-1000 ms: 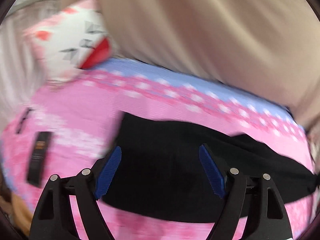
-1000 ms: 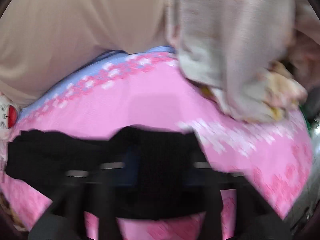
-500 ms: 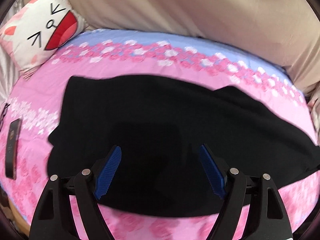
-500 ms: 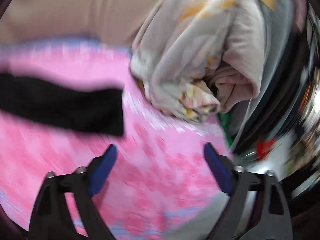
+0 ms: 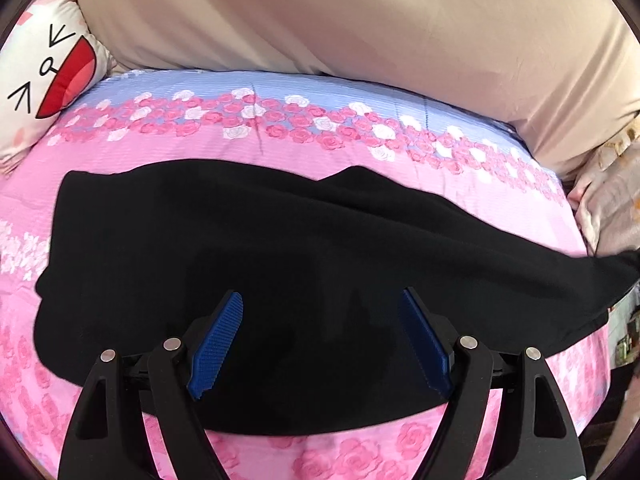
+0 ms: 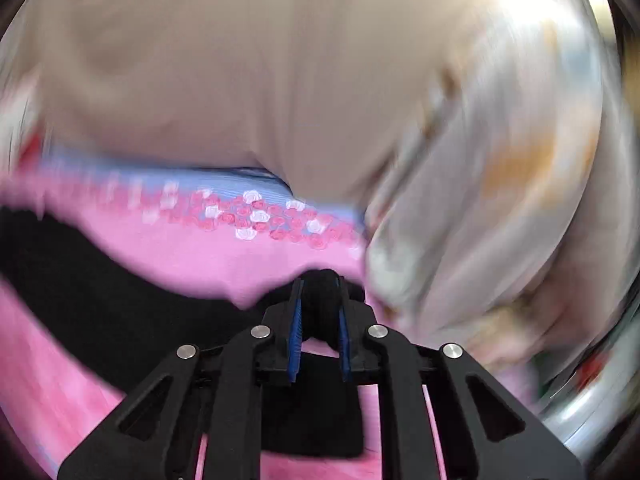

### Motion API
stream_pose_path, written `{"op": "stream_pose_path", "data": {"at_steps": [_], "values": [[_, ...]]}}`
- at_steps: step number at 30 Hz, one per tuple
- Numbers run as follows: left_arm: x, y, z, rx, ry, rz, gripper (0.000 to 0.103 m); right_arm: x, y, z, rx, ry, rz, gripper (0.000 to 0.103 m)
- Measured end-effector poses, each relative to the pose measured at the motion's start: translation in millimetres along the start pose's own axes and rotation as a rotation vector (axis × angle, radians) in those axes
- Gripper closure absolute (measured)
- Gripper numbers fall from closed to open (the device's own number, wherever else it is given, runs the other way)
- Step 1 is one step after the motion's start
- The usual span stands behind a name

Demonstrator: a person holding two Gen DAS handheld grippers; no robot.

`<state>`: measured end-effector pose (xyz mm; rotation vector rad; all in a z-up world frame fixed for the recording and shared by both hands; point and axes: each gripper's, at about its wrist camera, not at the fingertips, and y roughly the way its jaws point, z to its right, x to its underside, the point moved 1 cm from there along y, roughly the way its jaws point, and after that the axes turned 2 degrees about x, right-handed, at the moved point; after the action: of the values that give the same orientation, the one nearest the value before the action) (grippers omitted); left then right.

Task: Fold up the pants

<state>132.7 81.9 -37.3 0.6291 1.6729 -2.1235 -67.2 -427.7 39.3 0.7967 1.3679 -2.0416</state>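
Black pants (image 5: 280, 248) lie spread across a pink rose-print bedsheet (image 5: 280, 148), running from the left to the far right edge. My left gripper (image 5: 322, 320) is open and empty, hovering over the near middle of the pants. My right gripper (image 6: 319, 300) is shut on a bunched end of the pants (image 6: 320, 292), lifted off the bedsheet (image 6: 200, 256); the rest of the pants (image 6: 80, 280) trails to the left. The right wrist view is motion-blurred.
A large beige pillow (image 5: 360, 28) lies along the back of the bed. A white cartoon-face cushion (image 5: 44, 76) sits at the back left. A pile of pale clothes (image 6: 500, 220) lies at the right, also in the left wrist view (image 5: 608, 200).
My right gripper, open half a second ago, has closed on the end of the pants and swung left. My left gripper stayed open and moved closer over the pants.
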Motion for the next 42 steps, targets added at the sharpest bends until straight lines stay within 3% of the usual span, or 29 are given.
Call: {"op": "stream_pose_path", "data": {"at_steps": [1, 3, 4, 6, 8, 11, 13, 15, 16, 17, 18, 19, 20, 21, 23, 24, 27, 29, 31, 32, 33, 34, 39, 42], "values": [[2, -1, -2, 0.004, 0.001, -0.004, 0.026, 14, -7, -7, -0.007, -0.043, -0.041, 0.087], [8, 1, -6, 0.003, -0.002, -0.018, 0.026, 57, -7, -14, 0.010, -0.099, -0.193, 0.057], [9, 3, -6, 0.000, 0.000, -0.025, 0.026, 93, -2, -14, 0.084, -0.149, -0.318, 0.050], [7, 8, -3, -0.003, 0.011, -0.039, 0.026, 138, -7, -3, 0.168, -0.158, -0.460, 0.048], [1, 10, 4, -0.002, 0.030, -0.038, 0.026, 139, -22, 14, 0.170, -0.034, -0.439, 0.047], [-10, 11, 23, 0.031, 0.047, -0.015, 0.026, 105, -36, 44, 0.115, 0.250, -0.300, 0.015], [-13, 9, 37, 0.077, 0.046, -0.002, 0.026, 84, -12, 50, 0.005, 0.379, -0.272, 0.017], [-11, 8, 46, 0.104, 0.054, -0.002, 0.026, 72, 41, 47, -0.077, 0.416, -0.321, 0.017], [-8, 6, 48, 0.107, 0.058, -0.002, 0.026, 72, 63, 41, -0.070, 0.400, -0.366, 0.018], [-6, 5, 47, 0.105, 0.060, -0.002, 0.026, 76, 87, 36, -0.049, 0.376, -0.418, 0.039], [-2, 1, 41, 0.090, 0.059, -0.005, 0.026, 80, 111, 27, -0.078, 0.354, -0.485, 0.080], [1, -2, 34, 0.071, 0.053, -0.004, 0.026, 80, 117, 24, -0.115, 0.355, -0.502, 0.081], [2, -4, 27, 0.051, 0.042, -0.004, 0.026, 71, 115, 19, -0.095, 0.315, -0.474, 0.094], [4, -6, 13, 0.015, 0.019, -0.004, 0.026, 60, 108, 16, -0.067, 0.254, -0.442, 0.096], [6, -10, -15, -0.045, -0.032, -0.008, 0.026, 38, 95, 32, -0.014, 0.233, -0.344, 0.096], [8, -10, -36, -0.091, -0.076, -0.010, 0.026, 36, 98, 46, 0.021, 0.244, -0.339, 0.094], [13, -12, -78, -0.151, -0.171, -0.018, 0.026, 61, 129, 73, -0.005, 0.319, -0.462, 0.086], [19, -19, -107, -0.164, -0.256, -0.008, 0.026, 67, 121, 66, 0.043, 0.336, -0.436, 0.084], [29, -31, -139, -0.158, -0.371, 0.020, 0.026, 64, 98, 58, 0.166, 0.325, -0.349, 0.063], [35, -40, -159, -0.164, -0.436, 0.042, 0.026, 60, 82, 48, 0.238, 0.314, -0.301, 0.032], [38, -46, -171, -0.169, -0.470, 0.054, 0.026, 56, 69, 42, 0.273, 0.311, -0.248, 0.019], [43, -50, -183, -0.175, -0.510, 0.061, 0.026, 52, 49, 30, 0.272, 0.328, -0.186, 0.017], [68, -39, -226, -0.101, -0.662, 0.017, 0.026, 33, 15, -29, 0.077, 0.409, -0.119, 0.018], [66, -36, -229, -0.092, -0.637, 0.043, 0.025, 15, 16, -70, -0.040, 0.438, -0.130, 0.018]]}}
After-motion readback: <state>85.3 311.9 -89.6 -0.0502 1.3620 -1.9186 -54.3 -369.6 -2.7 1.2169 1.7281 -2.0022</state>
